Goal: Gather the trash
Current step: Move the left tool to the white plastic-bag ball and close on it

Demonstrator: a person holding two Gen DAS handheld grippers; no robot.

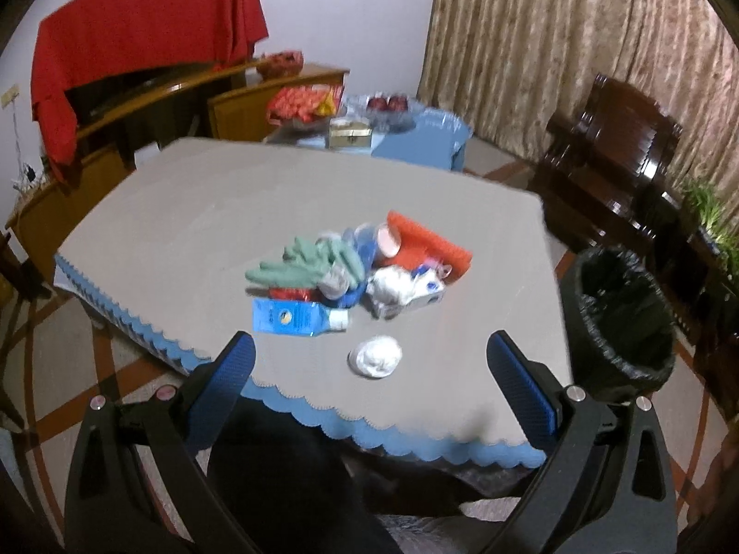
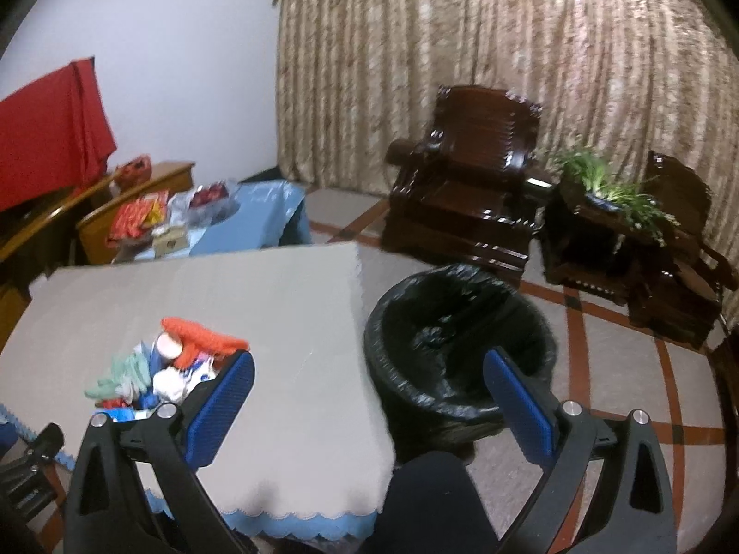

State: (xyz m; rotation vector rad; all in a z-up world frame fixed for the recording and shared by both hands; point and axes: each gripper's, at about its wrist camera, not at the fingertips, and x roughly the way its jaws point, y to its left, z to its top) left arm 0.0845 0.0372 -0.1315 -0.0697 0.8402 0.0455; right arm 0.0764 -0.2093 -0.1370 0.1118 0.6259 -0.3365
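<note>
Both grippers — left (image 1: 369,360), right (image 2: 369,376) — hold jaws apart and empty; the blurred trash pile (image 1: 355,267) on the table (image 1: 184,212) is hard to itemize.

One bin (image 1: 619,318) with a black liner stands right of the fingers. Ahead of the fingers lie one white paper ball (image 1: 375,355), one blue carton (image 1: 291,317), one orange mesh roll (image 1: 427,242) and what looks like two green gloves (image 1: 305,263). Two dark armchairs (image 2: 466,194) stand beyond.

Both wrist views high, facing table (image 1: 184,212), sharing bin (image 2: 462,337)
</note>
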